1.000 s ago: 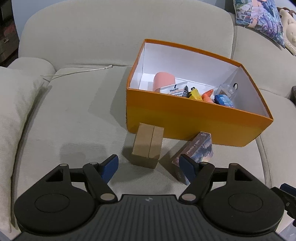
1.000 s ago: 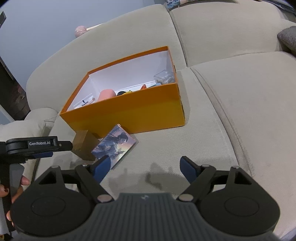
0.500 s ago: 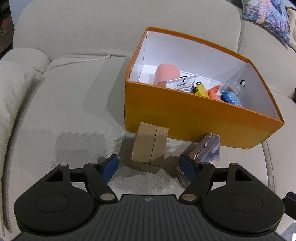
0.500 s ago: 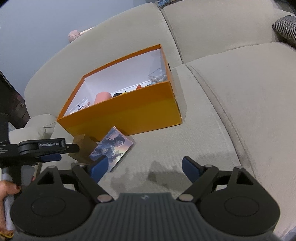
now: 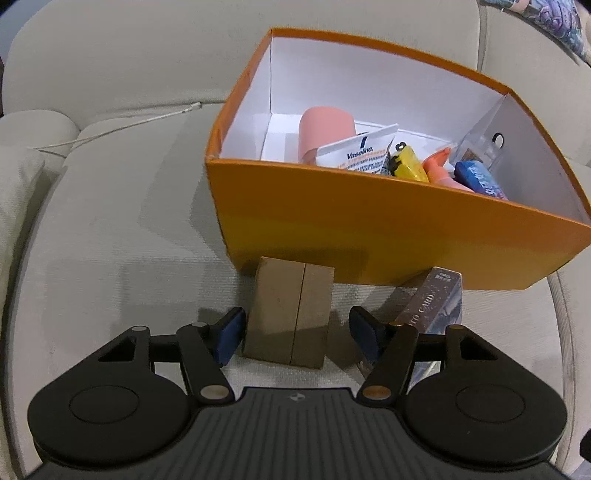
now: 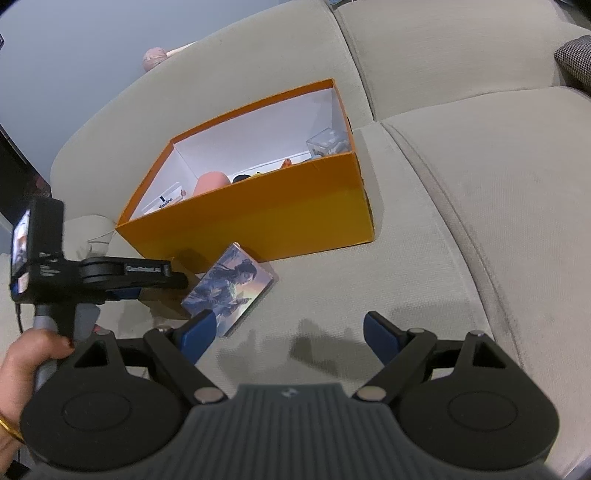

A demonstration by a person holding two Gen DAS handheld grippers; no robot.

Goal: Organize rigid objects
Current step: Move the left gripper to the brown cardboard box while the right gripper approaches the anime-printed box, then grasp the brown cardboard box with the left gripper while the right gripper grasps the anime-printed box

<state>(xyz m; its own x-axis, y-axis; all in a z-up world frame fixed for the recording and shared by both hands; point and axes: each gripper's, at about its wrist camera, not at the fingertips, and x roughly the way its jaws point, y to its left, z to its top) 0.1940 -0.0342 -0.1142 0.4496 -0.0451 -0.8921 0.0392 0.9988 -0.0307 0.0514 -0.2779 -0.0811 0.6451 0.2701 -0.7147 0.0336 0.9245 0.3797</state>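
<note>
A small brown cardboard box (image 5: 291,310) stands on the sofa seat just in front of the orange box (image 5: 369,229). My left gripper (image 5: 295,325) straddles it and its jaws are closing. The left pad sits almost against the box's side, while a gap remains at the right pad. A photo card box (image 5: 436,302) lies to the right, partly behind the right finger. My right gripper (image 6: 288,325) hovers open over bare cushion, with the photo card box (image 6: 232,284) beside its left finger. The orange box (image 6: 258,214) holds a pink cylinder (image 5: 325,129), a Vaseline tube (image 5: 354,151) and several small items.
A hand (image 6: 33,350) grips the left gripper's handle at the left edge. A white cord (image 5: 122,125) lies along the seat's back crease. A patterned pillow (image 5: 546,22) and a checkered pillow (image 6: 576,59) sit at the far right. The wide right cushion (image 6: 480,221) is bare.
My left gripper came down and forward until the brown box sits between its fingers, and the fingers drew closer together. The right gripper's fingers spread slightly; it barely moved.
</note>
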